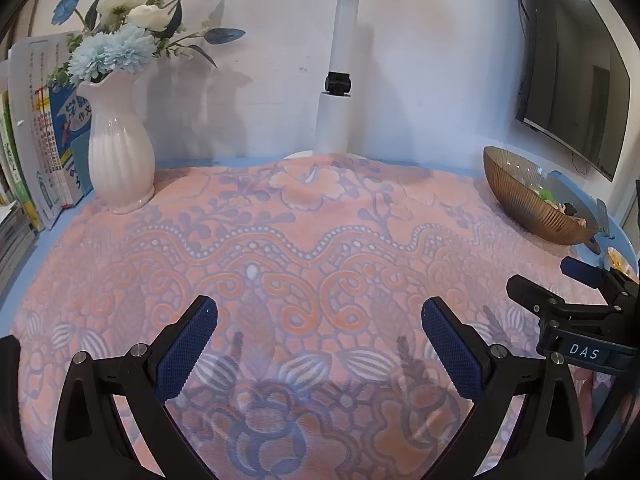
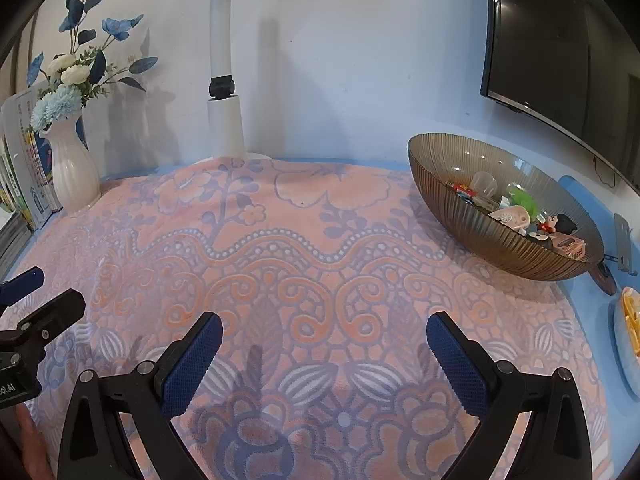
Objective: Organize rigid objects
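- The left gripper (image 1: 319, 312) hovers over a pink floral cloth (image 1: 280, 240), its jaws spread wide with nothing between them.
- The right gripper (image 1: 576, 280) shows at the right edge.
- A ribbed amber bowl (image 1: 516, 196) holding small items sits far right.
- A white vase (image 1: 120, 148) of blue and white flowers stands far left, beside upright books (image 1: 40, 128).

Ribbed amber glass bowl (image 1: 532, 204), right of frame: its near wall hides most of the small objects inside; those showing are too small to identify. Stack of upright books (image 1: 40, 128), left edge: cut off. Wall-mounted black screen (image 2: 560, 52), upper right: cropped. Orange-patterned plate (image 2: 628, 332), right edge: partly visible, contents unclear.
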A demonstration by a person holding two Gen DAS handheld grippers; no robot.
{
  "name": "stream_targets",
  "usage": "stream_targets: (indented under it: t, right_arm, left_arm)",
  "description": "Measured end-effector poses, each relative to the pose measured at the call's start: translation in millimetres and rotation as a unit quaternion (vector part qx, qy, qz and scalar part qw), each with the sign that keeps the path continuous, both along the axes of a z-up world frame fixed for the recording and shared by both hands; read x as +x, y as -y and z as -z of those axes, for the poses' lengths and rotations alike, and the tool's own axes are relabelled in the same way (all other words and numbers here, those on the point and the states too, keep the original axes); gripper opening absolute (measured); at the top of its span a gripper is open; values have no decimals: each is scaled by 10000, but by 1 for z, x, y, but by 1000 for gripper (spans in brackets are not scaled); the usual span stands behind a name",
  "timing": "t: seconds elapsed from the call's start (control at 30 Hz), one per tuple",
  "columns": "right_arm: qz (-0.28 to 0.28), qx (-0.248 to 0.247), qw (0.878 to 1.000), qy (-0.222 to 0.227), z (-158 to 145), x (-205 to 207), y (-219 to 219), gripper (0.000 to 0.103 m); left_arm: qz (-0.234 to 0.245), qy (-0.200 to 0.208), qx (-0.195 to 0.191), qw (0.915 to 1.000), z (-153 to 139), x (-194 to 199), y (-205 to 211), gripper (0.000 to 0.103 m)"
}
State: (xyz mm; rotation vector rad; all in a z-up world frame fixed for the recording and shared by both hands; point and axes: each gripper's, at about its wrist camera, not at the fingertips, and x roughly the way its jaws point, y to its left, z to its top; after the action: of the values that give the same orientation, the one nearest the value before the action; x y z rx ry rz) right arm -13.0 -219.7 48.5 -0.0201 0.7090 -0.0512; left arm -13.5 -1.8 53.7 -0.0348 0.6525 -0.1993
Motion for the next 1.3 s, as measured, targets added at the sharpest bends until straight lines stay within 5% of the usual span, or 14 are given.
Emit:
stream_targets:
  t: [1.3]
  right_arm:
    - [-92,-36,9999,-115,3,3,-8,102]
  left_arm:
    - [-244,-395,-576,9973,5,16,-23,102]
